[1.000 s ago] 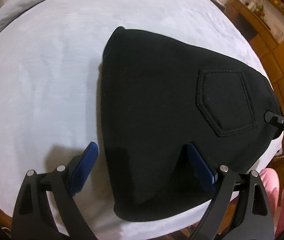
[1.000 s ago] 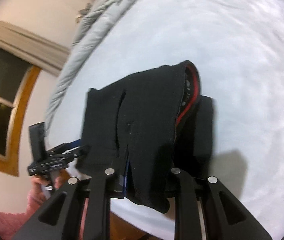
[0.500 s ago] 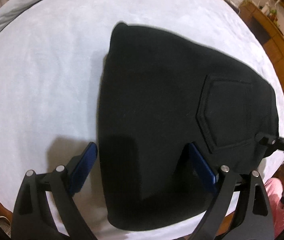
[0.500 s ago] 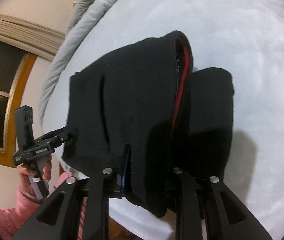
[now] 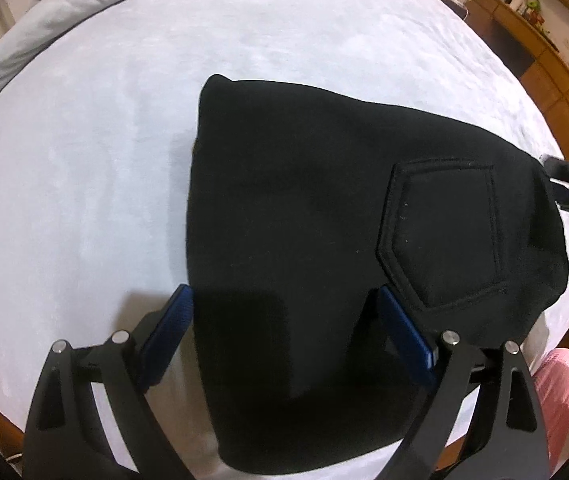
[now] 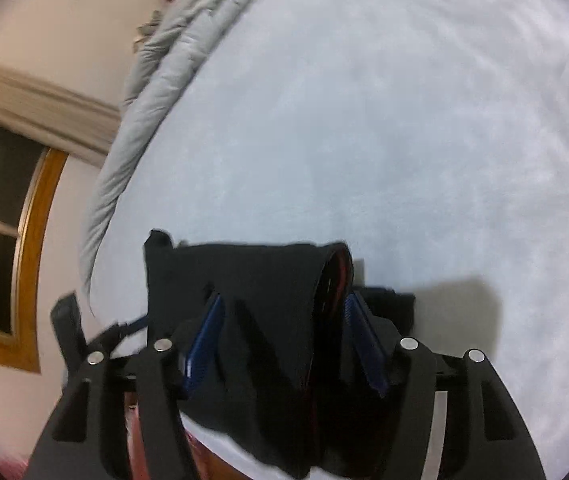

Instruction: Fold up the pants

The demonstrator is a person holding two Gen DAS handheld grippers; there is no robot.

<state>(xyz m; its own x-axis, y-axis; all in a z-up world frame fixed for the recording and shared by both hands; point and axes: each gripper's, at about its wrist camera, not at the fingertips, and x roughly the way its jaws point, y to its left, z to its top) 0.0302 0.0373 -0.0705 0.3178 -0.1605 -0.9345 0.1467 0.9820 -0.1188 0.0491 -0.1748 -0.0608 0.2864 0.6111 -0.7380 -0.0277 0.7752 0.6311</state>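
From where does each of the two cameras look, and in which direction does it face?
Left wrist: sits behind the open left tongs, looking down at the folded black fabric pants on the white bed sheet; a pink sleeve shows.
Right wrist: sits behind the right tongs, open around the pants' edge, facing the grey duvet.
Shared: pants, sheet, the other tongs.

Pants [image 5: 304,248]: solid black, unpatterned; a black patch pocket [image 5: 444,236] outlined in black stitching; a red band on the inner waistband [image 6: 338,276]. Bed [image 5: 104,152]: pale bluish-white cover with faint mottling. Duvet [image 6: 164,72]: light grey. Left hand-held gripper [image 5: 284,328]: black frame, blue finger pads [image 5: 166,336], silver rivets. Right hand-held gripper [image 6: 284,336]: black frame, blue ribbed pads [image 6: 204,340]. Window frame [image 6: 32,248]: orange-brown wood. Wall [image 6: 64,28]: off-white. Cabinets [image 5: 556,64]: honey-brown wood. Sleeve [image 5: 556,392]: pink.
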